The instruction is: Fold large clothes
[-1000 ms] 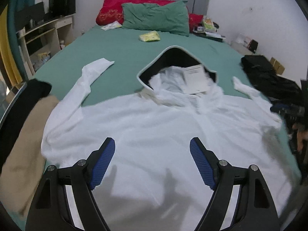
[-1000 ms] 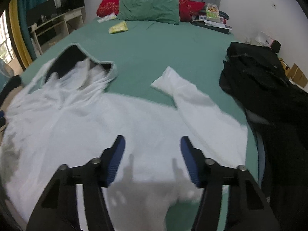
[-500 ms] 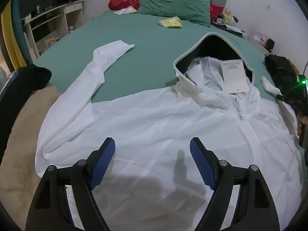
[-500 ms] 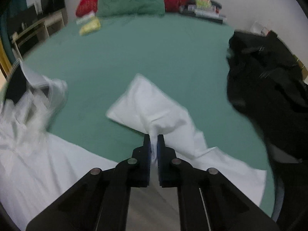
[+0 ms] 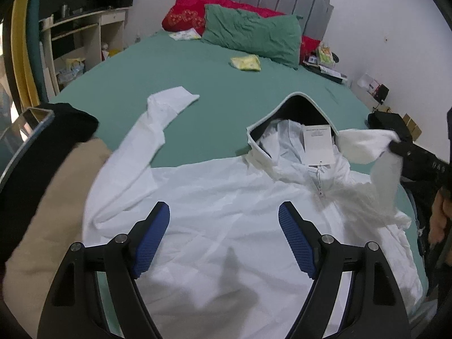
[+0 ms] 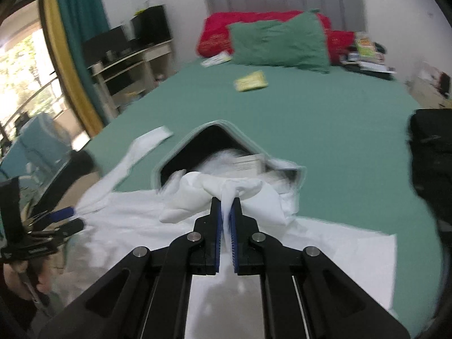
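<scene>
White hooded jacket (image 5: 226, 197) spread face-up on the green bed sheet (image 5: 197, 84), hood (image 5: 293, 113) toward the green pillow (image 5: 251, 39), paper tag (image 5: 317, 147) lying at the neckline. Left of the hood: left sleeve (image 5: 158, 118) extended flat on the sheet, not folded in. Nearer than the hood, over the jacket body: left gripper (image 5: 224, 234) hovering, fingers spread wide, nothing between the pads. Right of the hood: right gripper (image 6: 225, 212) clamped on the bunched right sleeve (image 6: 226, 195), cuff end lifted clear of the sheet and held near the hood opening. Step in hand, as judged: folding the right sleeve inward across the chest. Next move, as judged: carry sleeve across the jacket front, lay flat, release; then grasp left sleeve.
</scene>
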The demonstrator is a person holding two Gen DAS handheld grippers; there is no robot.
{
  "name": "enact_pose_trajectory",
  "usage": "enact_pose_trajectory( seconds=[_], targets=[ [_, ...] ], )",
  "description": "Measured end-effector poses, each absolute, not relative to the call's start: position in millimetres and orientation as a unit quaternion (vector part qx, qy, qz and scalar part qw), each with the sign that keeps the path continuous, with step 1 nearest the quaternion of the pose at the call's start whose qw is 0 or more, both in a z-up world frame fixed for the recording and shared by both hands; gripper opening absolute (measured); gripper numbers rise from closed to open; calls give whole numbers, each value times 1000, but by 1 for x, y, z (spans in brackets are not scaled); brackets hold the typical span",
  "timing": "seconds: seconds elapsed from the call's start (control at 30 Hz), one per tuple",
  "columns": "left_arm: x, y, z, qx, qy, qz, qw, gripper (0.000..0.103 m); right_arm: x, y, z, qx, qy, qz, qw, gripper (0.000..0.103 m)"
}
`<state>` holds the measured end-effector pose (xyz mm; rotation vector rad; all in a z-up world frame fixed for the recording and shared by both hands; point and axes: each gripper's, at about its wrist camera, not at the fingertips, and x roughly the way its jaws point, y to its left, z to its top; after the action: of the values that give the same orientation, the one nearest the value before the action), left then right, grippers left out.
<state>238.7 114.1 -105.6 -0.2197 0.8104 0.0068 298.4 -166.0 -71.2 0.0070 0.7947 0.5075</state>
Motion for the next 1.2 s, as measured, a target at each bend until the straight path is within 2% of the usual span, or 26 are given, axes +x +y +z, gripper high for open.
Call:
enact_pose_trajectory(
  seconds=[0.33,0.37,0.4,0.43,0.47,0.5,0.73,0.83,0.87,0.9,0.93,0.97,1.03,1.07,1.2],
  targets=[
    [238,139,-127,-112,415,12,903,83,287,-95,-154,-18,477,281,832,9],
    [238,142,-129,-116,418,10,901,83,286,-91,-163,-22,494,282,822,14],
    [240,145,-131,-119,418,10,900,83,285,-88,-175,-30,511,285,810,30],
    [242,148,-132,-120,419,13,900,83,281,-85,-180,-35,518,288,805,40],
    [245,153,-132,-121,419,16,900,83,278,-86,-182,-38,518,293,803,60],
    [249,158,-133,-121,418,18,900,83,273,-88,-183,-40,516,300,801,73],
    [317,183,-129,-56,404,54,912,83,259,-142,-165,-12,501,294,814,75],
    [351,194,-144,-46,413,58,908,82,256,-165,-160,-4,497,276,823,75],
    [365,199,-155,-48,429,65,900,76,254,-175,-160,-2,499,269,824,75],
    [373,202,-164,-52,444,68,892,54,251,-187,-160,3,501,259,826,75],
    [379,207,-174,-59,462,68,882,39,250,-193,-160,7,502,253,827,75],
    [383,210,-186,-70,486,69,869,16,249,-202,-159,12,504,247,828,75],
    [382,208,-190,-62,485,73,869,11,246,-216,-159,18,505,240,829,75],
    [379,204,-188,-51,483,72,871,2,245,-221,-160,19,506,237,829,75],
    [351,187,-175,-93,478,36,873,2,238,-233,-156,13,497,227,837,75]
  ],
)
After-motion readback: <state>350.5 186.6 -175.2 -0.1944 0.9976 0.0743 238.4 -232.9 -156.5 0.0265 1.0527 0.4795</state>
